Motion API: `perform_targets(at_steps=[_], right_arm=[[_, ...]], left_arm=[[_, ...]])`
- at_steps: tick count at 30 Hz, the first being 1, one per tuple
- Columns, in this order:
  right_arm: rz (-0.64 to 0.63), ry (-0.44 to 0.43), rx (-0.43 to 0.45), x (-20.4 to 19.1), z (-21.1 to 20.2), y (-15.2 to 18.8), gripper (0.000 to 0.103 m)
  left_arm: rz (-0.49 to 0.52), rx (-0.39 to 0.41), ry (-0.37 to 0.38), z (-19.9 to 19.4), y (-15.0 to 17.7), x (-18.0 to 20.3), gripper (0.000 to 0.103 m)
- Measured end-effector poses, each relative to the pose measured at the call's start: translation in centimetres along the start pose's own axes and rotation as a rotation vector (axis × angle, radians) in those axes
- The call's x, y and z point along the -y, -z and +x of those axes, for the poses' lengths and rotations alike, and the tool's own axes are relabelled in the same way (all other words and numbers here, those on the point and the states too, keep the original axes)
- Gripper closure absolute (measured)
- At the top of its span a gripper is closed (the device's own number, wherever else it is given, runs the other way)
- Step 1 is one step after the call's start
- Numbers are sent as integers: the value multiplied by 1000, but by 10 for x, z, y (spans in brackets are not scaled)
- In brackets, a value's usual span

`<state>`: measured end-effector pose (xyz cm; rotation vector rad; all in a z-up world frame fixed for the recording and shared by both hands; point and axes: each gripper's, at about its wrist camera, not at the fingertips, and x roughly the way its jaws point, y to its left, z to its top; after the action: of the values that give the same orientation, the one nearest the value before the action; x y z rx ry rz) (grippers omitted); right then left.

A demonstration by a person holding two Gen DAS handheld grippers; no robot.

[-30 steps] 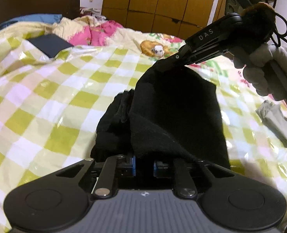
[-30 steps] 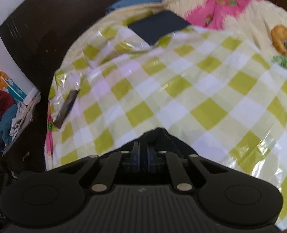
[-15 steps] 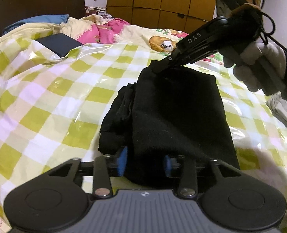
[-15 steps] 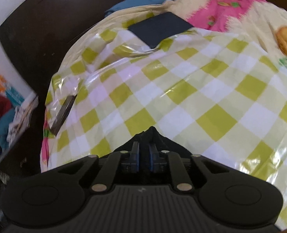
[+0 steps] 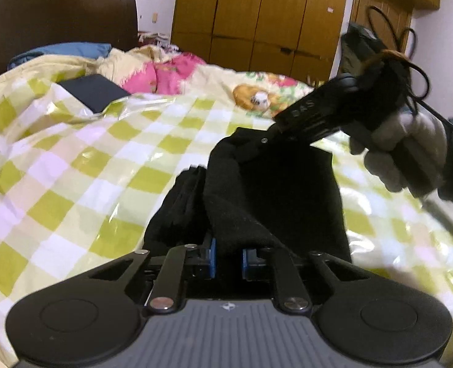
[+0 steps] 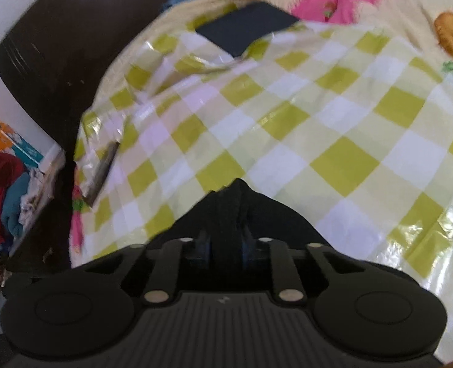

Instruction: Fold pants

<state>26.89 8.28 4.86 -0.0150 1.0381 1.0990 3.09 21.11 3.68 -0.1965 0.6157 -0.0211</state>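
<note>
The black pants (image 5: 272,190) lie folded in a thick bundle on the green-and-white checked sheet (image 5: 82,165). My left gripper (image 5: 226,257) sits at the near edge, its blue pads parted a little with a ridge of black cloth between them. My right gripper (image 5: 251,147), held by a gloved hand (image 5: 410,150), touches the far corner of the pants. In the right wrist view its pads (image 6: 225,247) stand slightly apart with a peak of the pants (image 6: 235,205) between them.
A dark flat rectangle (image 5: 94,95) lies on the sheet at the back left, near pink and cream bedding (image 5: 165,73). A dark headboard (image 5: 57,15) and wooden wardrobes (image 5: 257,15) stand behind. A slim dark object (image 6: 103,168) lies near the sheet's left edge.
Both grippers have opened slightly from a tight grip on the cloth. The pants have been lowered from hanging to lying on the bed, and both grippers came down with them.
</note>
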Motion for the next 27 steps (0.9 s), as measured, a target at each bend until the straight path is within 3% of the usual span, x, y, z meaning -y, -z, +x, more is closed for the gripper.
perform_targets(at_steps=[8, 15, 20, 23, 27], right_arm=[[12, -3, 145, -18, -45, -23, 92], [36, 11, 108, -7, 25, -29, 99], [10, 141, 136, 10, 58, -20, 94], [57, 189, 91, 23, 86, -8, 93], [120, 205, 163, 28, 74, -3, 92]], left_arm=[[-27, 92, 38, -21, -22, -9, 74], [-125, 10, -35, 20, -2, -52, 74], [-161, -35, -54, 41, 13, -67, 73], [-152, -45, -67, 46, 17, -70, 68], [-155, -53, -62, 38, 17, -76, 50]])
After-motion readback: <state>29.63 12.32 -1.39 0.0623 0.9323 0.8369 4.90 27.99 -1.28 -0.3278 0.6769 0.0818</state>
